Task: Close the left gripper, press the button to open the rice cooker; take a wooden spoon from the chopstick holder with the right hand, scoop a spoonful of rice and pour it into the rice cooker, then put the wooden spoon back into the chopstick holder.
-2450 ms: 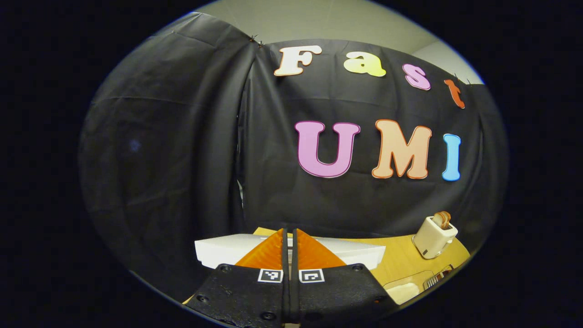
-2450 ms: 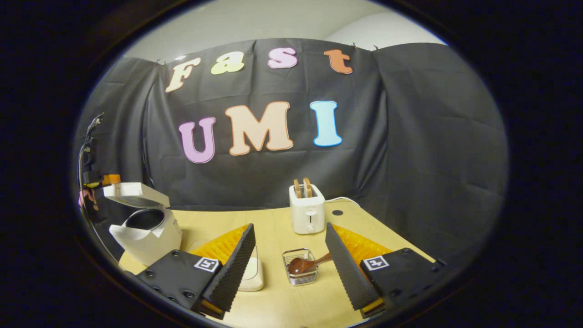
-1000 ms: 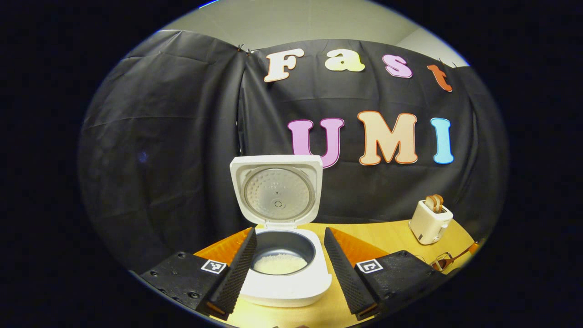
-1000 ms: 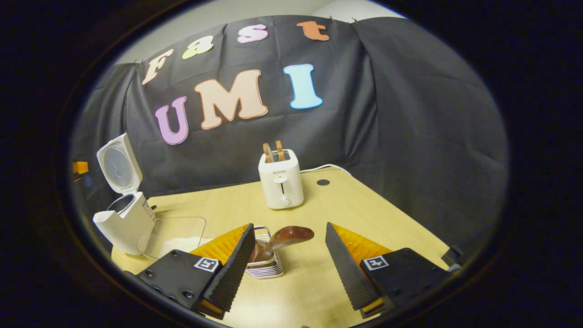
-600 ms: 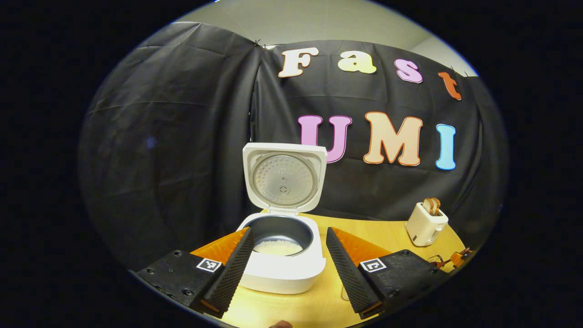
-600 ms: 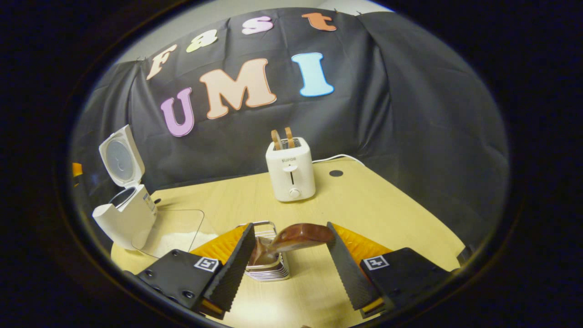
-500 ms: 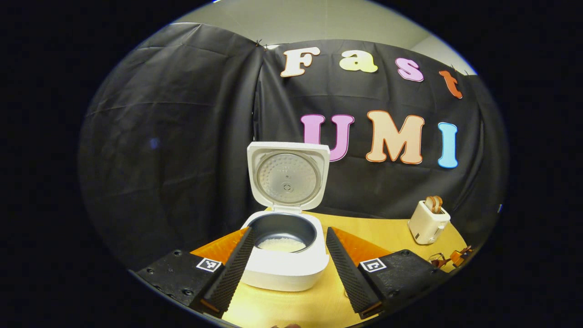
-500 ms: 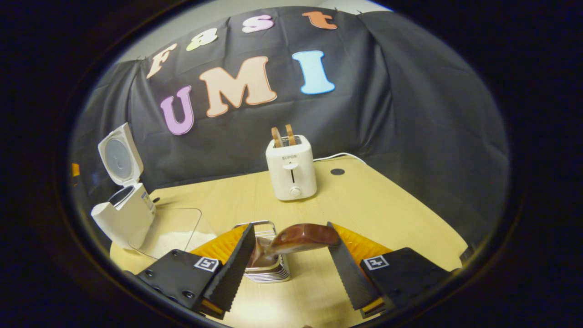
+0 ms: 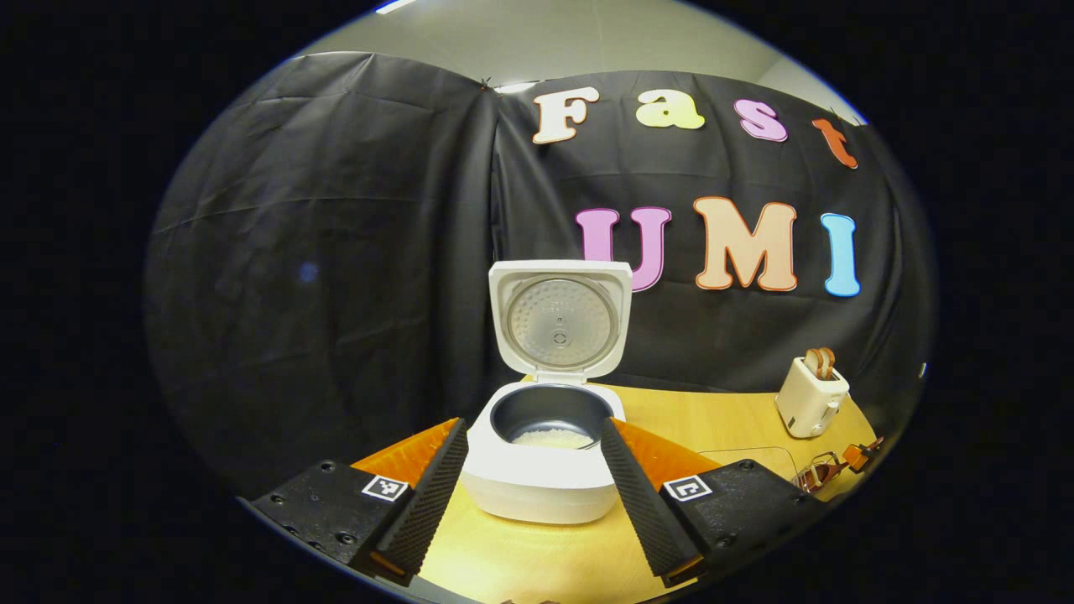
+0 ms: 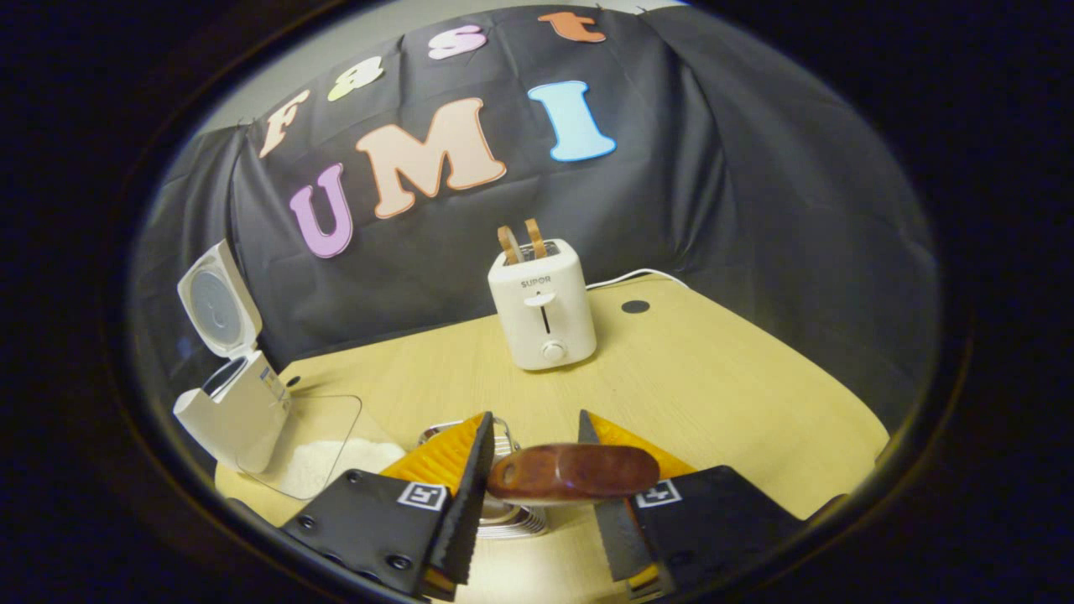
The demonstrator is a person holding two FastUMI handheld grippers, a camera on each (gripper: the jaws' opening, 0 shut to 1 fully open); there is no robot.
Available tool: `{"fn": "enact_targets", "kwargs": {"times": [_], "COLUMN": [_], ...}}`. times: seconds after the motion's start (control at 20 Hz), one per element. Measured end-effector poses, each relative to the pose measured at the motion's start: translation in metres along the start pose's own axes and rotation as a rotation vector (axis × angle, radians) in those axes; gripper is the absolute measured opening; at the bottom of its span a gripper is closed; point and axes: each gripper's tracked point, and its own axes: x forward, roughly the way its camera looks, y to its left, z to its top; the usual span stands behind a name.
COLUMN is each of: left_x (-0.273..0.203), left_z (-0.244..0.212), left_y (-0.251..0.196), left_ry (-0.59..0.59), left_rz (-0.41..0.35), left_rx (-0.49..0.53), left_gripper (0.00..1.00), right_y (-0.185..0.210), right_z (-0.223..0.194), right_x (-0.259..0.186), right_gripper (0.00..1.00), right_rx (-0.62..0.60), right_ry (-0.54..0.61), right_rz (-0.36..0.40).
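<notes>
**Spoon handle between the right fingers, cooker lid up**

Now the right gripper [image 10: 530, 482] has its two fingers drawn in against the wooden spoon [image 10: 573, 472], one finger on each side of the glossy brown handle, which lies crosswise between them. In the right gripper view the handle's end reaches past the right-hand finger. Just under and behind the handle stands the chopstick holder [image 10: 512, 518], a small wire rack on the table [image 10: 713, 386]; whether the spoon's bowl sits inside it I cannot tell, since the handle and fingers hide it.

To the left in that view lies a clear container of rice [image 10: 323, 457], flat on the table, and beyond it the rice cooker [image 10: 235, 407] with its lid tipped up. A white toaster [image 10: 543, 302] with two slices in its slots stands near the back of the table, a cord trailing from it toward the black cloth.

The left gripper [image 9: 529, 474] has its fingers wide apart and holds nothing. In the left gripper view the cooker sits between and beyond them, upright lid [image 9: 560, 321] facing the camera, a layer of white rice at the bottom of the dark inner pot [image 9: 551, 417]. Far right, near the table edge, the other gripper shows small and blurred by the holder.
</notes>
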Motion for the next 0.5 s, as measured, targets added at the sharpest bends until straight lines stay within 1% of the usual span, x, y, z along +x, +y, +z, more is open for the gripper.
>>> {"fn": "enact_targets", "kwargs": {"times": [0.15,0.25,0.4,0.5], "left_x": [-0.005,-0.008,-0.012,-0.016], "left_z": [-0.002,-0.002,-0.003,-0.004], "left_y": [0.006,0.007,0.007,0.005], "left_ry": [0.003,0.004,0.002,0.003], "left_rz": [0.023,0.033,0.046,0.051], "left_rx": [-0.008,-0.011,-0.008,-0.014], "left_gripper": [0.94,0.94,0.94,0.94], "right_y": [0.013,0.017,0.028,0.031], "right_z": [0.0,0.0,0.004,0.003], "right_x": [0.006,0.012,0.016,0.021], "right_gripper": [0.51,0.43,0.31,0.29], "right_rx": [0.019,-0.006,-0.004,0.0], "right_ry": [-0.006,-0.007,0.006,0.017], "right_rz": [0.035,0.033,0.068,0.071]}}
